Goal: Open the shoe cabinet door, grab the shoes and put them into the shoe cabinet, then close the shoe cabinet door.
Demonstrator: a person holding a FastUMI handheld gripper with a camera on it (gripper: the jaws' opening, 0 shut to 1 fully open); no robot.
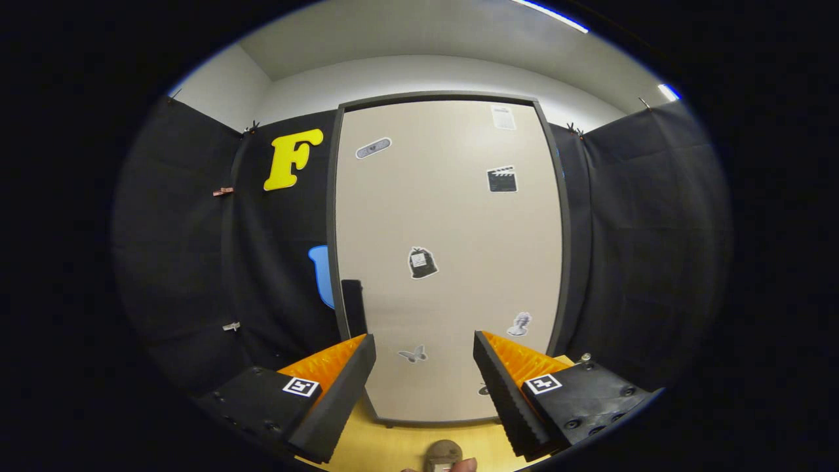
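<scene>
Tool [425, 357] spread wide, nothing between the fingers [341, 387] — aimed straight at the shoe cabinet [449, 262]. Cabinet door [452, 216] shut, pale front in a dark frame, standing upright on a yellowish wooden floor [367, 449]. Dark vertical handle [354, 307] on the door's left edge, just above and beyond the left finger, not touching it. Several small stickers [423, 263] scattered over the door face; one butterfly-shaped sticker [413, 354] low down, seen in the gap between the fingers. Black cloth booth wall [629, 249] flanking the cabinet on both sides, small clips [223, 191] pinning it. White room wall and ceiling [419, 39] above. Small round brownish object [443, 452] at the floor's near edge between the fingers — can't tell what it is, possibly part of a shoe. Fingertip of a hand [462, 465] just beside it.
</scene>
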